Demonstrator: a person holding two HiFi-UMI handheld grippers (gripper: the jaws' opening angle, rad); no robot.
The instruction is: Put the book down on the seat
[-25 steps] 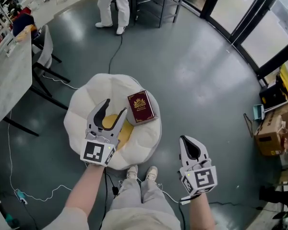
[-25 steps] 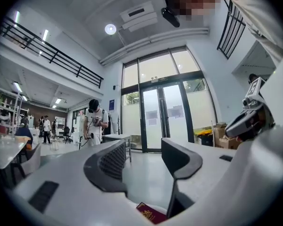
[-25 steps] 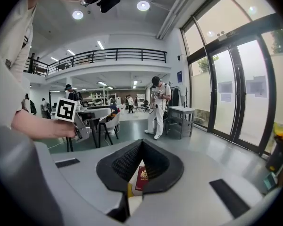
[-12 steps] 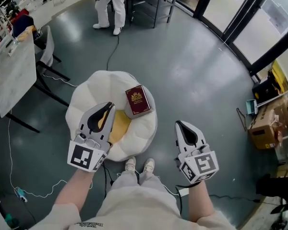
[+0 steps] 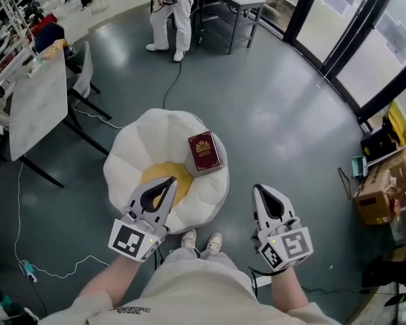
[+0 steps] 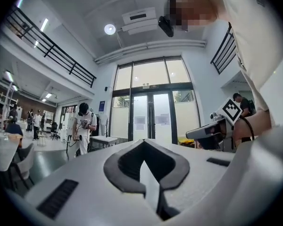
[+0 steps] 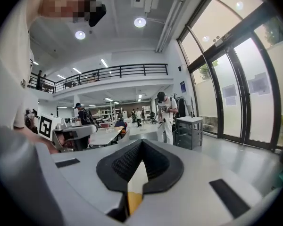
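I see a dark red book with a gold emblem, a cream seat with a yellow centre, and a dull grey-blue floor.

You'll find nothing readable here: the gold print on the book, the lettering on your shirt and the sheets on the glass doors are too small.

- I see the seat is soft, puffy cloth.
- The book has a smooth cover.
- The floor looks smooth and shiny to me.
- The right gripper is matt plastic with bumpy dark pads.
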